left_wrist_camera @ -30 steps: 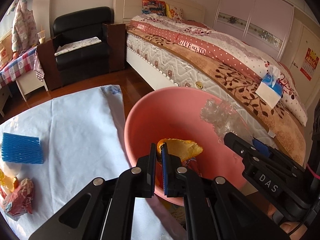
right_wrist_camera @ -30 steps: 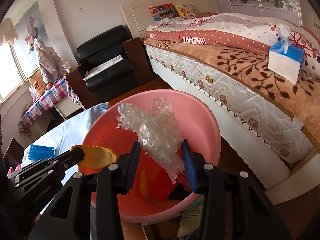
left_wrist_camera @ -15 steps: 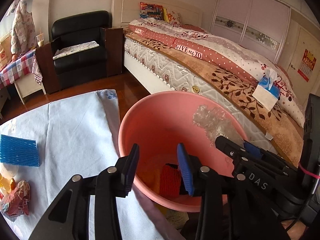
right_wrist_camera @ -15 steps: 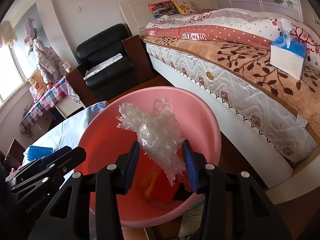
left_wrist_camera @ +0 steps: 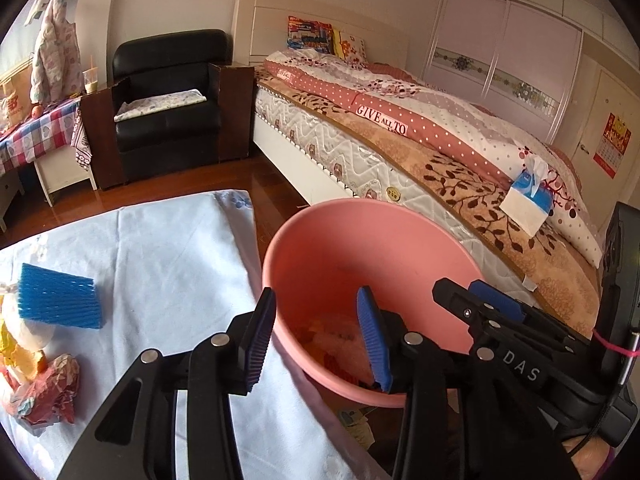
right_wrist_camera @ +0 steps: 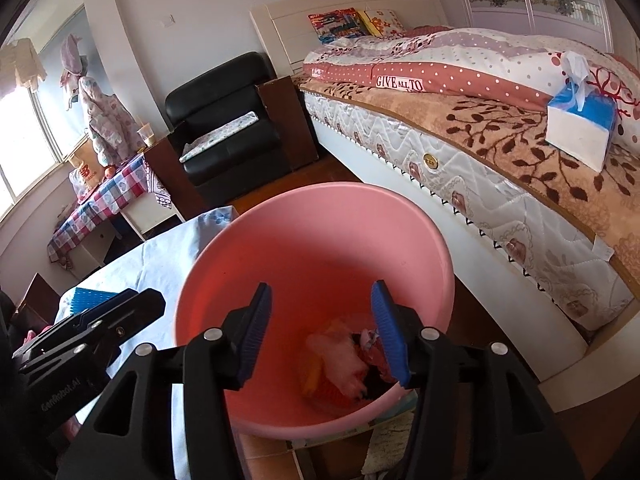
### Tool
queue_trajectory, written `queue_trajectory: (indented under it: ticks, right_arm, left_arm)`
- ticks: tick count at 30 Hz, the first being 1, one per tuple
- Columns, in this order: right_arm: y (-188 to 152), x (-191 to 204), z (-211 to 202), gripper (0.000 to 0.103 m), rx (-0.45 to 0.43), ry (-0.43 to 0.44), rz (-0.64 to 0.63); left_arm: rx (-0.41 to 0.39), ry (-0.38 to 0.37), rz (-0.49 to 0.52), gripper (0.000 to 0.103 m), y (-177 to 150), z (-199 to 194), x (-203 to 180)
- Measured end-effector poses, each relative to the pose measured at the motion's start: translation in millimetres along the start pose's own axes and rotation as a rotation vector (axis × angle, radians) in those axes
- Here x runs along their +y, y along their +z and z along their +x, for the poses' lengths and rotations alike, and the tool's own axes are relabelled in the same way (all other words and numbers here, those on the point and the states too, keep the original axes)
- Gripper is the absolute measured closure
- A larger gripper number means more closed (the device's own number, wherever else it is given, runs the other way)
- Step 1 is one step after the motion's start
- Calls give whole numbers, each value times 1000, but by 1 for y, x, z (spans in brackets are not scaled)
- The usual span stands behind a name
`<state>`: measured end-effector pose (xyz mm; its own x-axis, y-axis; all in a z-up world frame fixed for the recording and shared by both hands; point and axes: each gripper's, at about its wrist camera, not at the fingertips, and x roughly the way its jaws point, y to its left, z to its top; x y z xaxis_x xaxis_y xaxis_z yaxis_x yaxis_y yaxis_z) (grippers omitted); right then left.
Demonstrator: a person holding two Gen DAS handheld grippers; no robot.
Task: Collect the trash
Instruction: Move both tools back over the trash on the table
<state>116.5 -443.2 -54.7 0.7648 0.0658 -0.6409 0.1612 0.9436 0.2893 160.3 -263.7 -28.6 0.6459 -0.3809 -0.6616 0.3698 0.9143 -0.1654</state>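
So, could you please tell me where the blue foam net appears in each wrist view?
Left wrist view: blue foam net lies at the far left on the white cloth, above the crumpled wrappers.
Right wrist view: only a corner shows at lower left, behind the other tongs.
Shared landmark: the pink bin.

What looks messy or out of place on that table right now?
Litter sits at the left edge of the white cloth: a blue foam net, a crumpled red wrapper and yellow peel scraps. They look odd there because other scraps already lie in the pink bin. Nothing looks spilled or broken.
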Motion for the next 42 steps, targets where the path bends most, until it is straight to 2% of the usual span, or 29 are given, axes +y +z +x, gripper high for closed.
queue_trajectory:
  ticks: [5, 12, 21, 34, 42]
  right_arm:
    - [-4, 18, -15, 50, -27, -1, -34]
    - [-15, 43, -29, 50, -33, 41, -48]
    - [-35, 89, -41, 50, -19, 105, -88]
    - [-62, 144, -46, 50, 23, 169, -141]
    - [-73, 180, -37, 51, 76, 219, -182]
  left_arm:
    - [-17, 26, -14, 62, -5, -19, 10]
    - [-46, 73, -3, 62, -17, -52, 28]
    - [-92, 139, -55, 62, -33, -103, 71]
    - [-141, 258, -165, 62, -66, -169, 162]
    - [-126, 322, -240, 62, -99, -189, 215]
